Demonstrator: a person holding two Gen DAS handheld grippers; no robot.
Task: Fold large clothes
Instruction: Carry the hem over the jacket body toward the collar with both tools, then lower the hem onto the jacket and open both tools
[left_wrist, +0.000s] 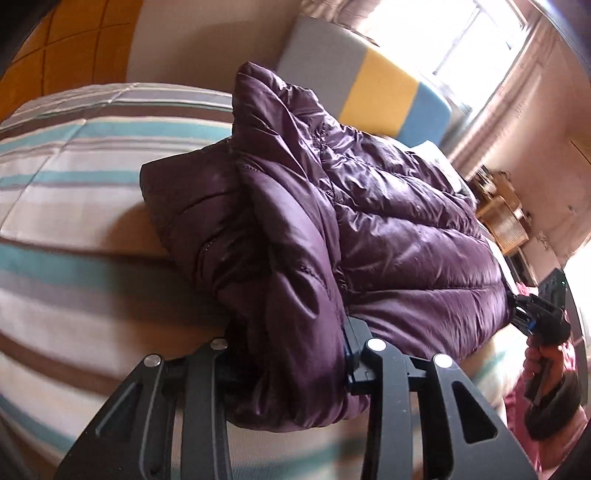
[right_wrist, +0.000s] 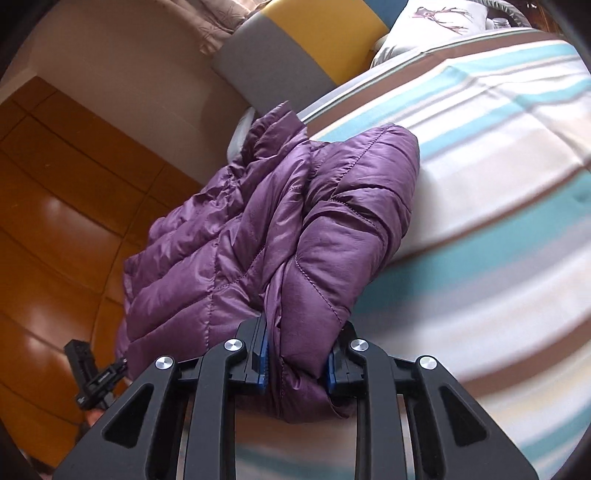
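On the bed: a purple quilted jacket (left_wrist: 369, 221) lies bunched on a striped cover (left_wrist: 74, 177) of teal, brown and cream bands.
Writing: no brand or label can be read; the jacket's fabric shows only stitched seams, and the small marks on the far gripper's body are too blurred to make out.
Left gripper (left_wrist: 295, 354): low centre of the left wrist view, angled down at the bed; its jaws are clenched on a thick fold of the jacket's near edge, the puffed cloth bulging over and between the black fingers and hiding the left pad.
Right gripper (right_wrist: 295, 365): low centre of the right wrist view, angled down; both blue pads press into a rolled fold of the jacket, which swells out above and below them.
Hand (left_wrist: 543, 365): at the lower right edge of the left wrist view, wrapped round the right gripper's handle, with a pink sleeve (left_wrist: 561, 424) below it.
Jacket's place: middle of both views, spanning between the two grippers, its bulk resting on the cover.
Headboard (right_wrist: 295, 48): top of the frame, in grey, yellow and blue panels.
Pillow (right_wrist: 436, 26): upper right, white with a printed deer.
Floor (right_wrist: 55, 221): left side, glossy brown wood.
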